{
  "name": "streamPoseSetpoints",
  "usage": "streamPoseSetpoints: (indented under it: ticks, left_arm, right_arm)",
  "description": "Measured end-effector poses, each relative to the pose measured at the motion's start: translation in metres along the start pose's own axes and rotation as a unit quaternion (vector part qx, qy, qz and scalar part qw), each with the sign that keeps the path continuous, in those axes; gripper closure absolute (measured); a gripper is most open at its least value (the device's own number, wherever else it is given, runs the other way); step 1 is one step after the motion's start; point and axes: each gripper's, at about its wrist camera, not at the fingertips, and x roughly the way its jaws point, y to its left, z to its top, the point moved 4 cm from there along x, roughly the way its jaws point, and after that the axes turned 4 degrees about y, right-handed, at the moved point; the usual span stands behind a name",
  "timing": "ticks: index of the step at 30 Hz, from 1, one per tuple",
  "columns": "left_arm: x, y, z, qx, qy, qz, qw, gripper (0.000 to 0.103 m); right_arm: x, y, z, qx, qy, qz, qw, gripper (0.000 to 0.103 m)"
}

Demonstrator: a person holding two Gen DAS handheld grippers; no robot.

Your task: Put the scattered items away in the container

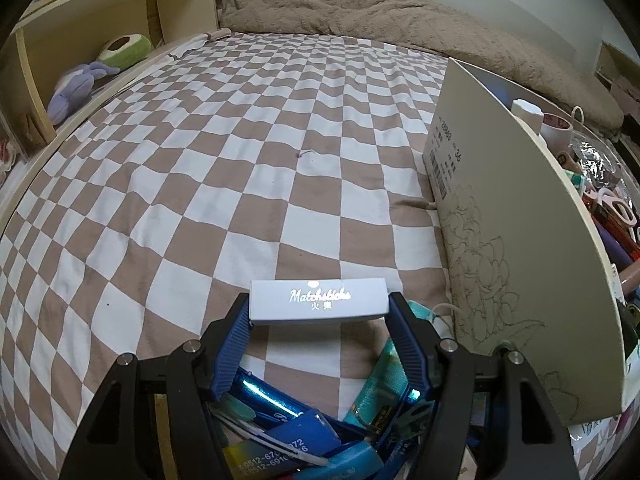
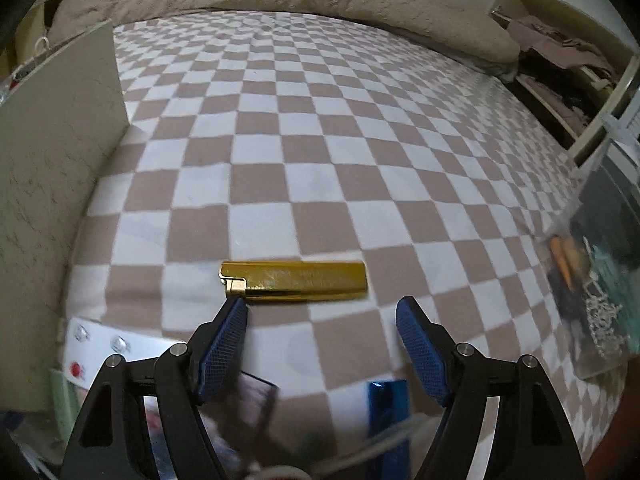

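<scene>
A white matchbox [image 1: 280,294] marked "Matchsticks" sits crosswise between the blue pads of my left gripper [image 1: 319,301], which is shut on its two ends above the checkered bed sheet. The cream cardboard container [image 1: 500,208] stands just to the right, with several items inside. In the right wrist view a gold lighter [image 2: 294,281] lies flat on the sheet just beyond my right gripper [image 2: 322,305]. That gripper is open and holds nothing; its left fingertip [image 2: 236,308] is close to the lighter's cap. The container's wall [image 2: 48,184] rises at the left.
Several blue pens and tubes [image 1: 296,432] and a teal packet [image 1: 380,384] lie under the left gripper. A blue item [image 2: 388,408], a white card [image 2: 104,348] and a clear bag [image 2: 592,280] lie around the right one. A beige blanket [image 1: 360,12] and a wooden shelf [image 1: 80,28] border the bed.
</scene>
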Motion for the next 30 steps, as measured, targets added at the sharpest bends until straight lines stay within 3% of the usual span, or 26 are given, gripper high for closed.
streamPoseSetpoints:
  ticks: [5, 11, 16, 17, 19, 24, 25, 28, 30]
  left_arm:
    - [-0.001, -0.001, 0.0, 0.004, 0.0, -0.002, 1.0, 0.036]
    - [-0.001, -0.003, 0.0, 0.007, 0.0, -0.003, 1.0, 0.036]
    - [-0.004, -0.003, 0.001, 0.005, -0.004, -0.004, 1.0, 0.036]
    - [-0.004, -0.003, 0.001, 0.005, -0.005, -0.004, 1.0, 0.036]
    - [-0.005, -0.003, 0.0, 0.004, -0.006, -0.005, 1.0, 0.036]
    - [-0.007, -0.003, 0.0, 0.002, -0.009, -0.007, 0.9999, 0.036]
    - [-0.007, -0.003, 0.0, 0.002, -0.009, -0.008, 0.9999, 0.036]
    - [-0.008, -0.004, -0.001, 0.005, -0.01, -0.008, 0.9999, 0.036]
    - [-0.008, -0.005, -0.001, 0.007, -0.011, -0.008, 0.9999, 0.036]
  right_arm:
    - [0.002, 0.006, 0.004, 0.005, 0.005, 0.04, 0.999, 0.025]
    - [0.008, 0.003, 0.008, 0.062, 0.031, 0.114, 0.991, 0.025]
    - [0.006, 0.009, 0.01, 0.06, 0.032, 0.101, 0.993, 0.028]
    - [0.005, 0.01, 0.009, 0.057, 0.03, 0.1, 0.993, 0.038]
    - [0.001, 0.01, 0.007, 0.058, 0.025, 0.099, 0.993, 0.046]
    - [-0.006, 0.012, 0.0, 0.045, 0.014, 0.097, 0.994, 0.049]
    - [-0.009, 0.013, -0.003, 0.034, 0.009, 0.094, 0.995, 0.047]
    - [-0.016, 0.016, -0.012, 0.006, 0.001, 0.093, 0.996, 0.006]
    - [-0.024, 0.016, -0.016, -0.015, -0.015, 0.09, 0.996, 0.005]
